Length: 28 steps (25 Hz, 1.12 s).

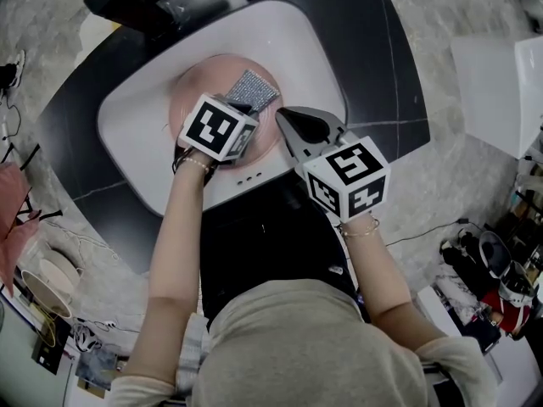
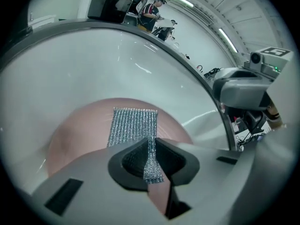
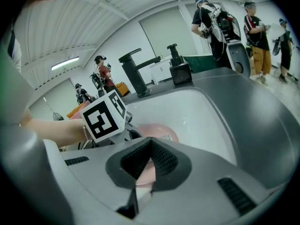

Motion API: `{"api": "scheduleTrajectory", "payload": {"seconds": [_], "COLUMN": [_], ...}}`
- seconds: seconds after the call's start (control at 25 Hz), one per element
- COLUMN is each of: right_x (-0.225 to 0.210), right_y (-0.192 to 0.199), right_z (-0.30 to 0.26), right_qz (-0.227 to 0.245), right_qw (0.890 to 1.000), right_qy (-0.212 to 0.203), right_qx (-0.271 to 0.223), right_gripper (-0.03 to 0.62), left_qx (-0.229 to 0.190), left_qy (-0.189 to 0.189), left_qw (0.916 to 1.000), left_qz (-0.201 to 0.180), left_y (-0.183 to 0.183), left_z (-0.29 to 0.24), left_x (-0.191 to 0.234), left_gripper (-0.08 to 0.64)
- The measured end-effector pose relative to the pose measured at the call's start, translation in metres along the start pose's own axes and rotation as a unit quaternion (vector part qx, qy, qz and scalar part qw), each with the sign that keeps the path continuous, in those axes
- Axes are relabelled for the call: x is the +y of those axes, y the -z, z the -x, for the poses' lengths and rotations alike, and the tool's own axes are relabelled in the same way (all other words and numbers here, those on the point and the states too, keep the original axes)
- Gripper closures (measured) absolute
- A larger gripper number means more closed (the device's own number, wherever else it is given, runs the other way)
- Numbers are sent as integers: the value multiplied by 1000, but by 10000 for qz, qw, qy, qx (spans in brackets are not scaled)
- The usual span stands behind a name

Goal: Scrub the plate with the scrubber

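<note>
Left gripper view showed the left gripper [image 2: 153, 150] clamped on the scrubber [image 2: 132, 125], which stretched toward 12 o'clock across the plate [image 2: 75, 139]; the right gripper [image 3: 150, 145] was closed, empty.

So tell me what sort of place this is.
Probably a big indoor test hall, not a home kitchen: a white sink with black faucet, strip-lit vaulted ceiling, people standing about.

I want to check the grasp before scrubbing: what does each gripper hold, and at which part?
The left gripper holds the scrubber by its near edge; the rest lies on the plate. The right gripper seems shut on the plate's rim.
</note>
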State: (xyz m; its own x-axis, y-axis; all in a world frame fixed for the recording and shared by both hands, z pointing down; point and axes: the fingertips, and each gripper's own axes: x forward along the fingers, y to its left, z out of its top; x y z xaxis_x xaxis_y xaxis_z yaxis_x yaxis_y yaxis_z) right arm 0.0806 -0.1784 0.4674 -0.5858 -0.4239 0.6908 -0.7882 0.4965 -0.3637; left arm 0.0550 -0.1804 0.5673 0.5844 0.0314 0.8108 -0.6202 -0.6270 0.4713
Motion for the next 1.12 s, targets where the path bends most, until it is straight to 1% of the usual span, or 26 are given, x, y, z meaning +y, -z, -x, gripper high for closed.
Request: {"api": "scheduleTrajectory", "payload": {"seconds": [0.16, 0.32, 0.48, 0.64, 0.84, 1.12], "right_x": [-3, -3, -2, 2, 10, 20], "right_y": [-2, -6, -7, -9, -7, -7], "right_z": [-2, -5, -9, -11, -15, -15], "right_qz": [31, 82, 129, 194, 219, 281], "right_qw": [10000, 9999, 9998, 9996, 9992, 9987], "right_qy": [-25, -70, -130, -197, -318, -407], "right_qx": [36, 65, 83, 90, 125, 108], "right_gripper": [586, 586, 586, 586, 586, 586], "left_qx": [-79, -97, -173, -174, -105, 17], "left_qy": [-299, -481, -633, -845, -947, -911], "left_qw": [9995, 9985, 9970, 9951, 9932, 9926], "left_qz": [74, 238, 405, 480, 664, 807], "left_y": [-5, -3, 1, 11, 27, 49], "left_z": [2, 7, 13, 21, 31, 39], "left_x": [19, 33, 45, 56, 63, 59], "left_gripper": [497, 497, 497, 497, 497, 497]}}
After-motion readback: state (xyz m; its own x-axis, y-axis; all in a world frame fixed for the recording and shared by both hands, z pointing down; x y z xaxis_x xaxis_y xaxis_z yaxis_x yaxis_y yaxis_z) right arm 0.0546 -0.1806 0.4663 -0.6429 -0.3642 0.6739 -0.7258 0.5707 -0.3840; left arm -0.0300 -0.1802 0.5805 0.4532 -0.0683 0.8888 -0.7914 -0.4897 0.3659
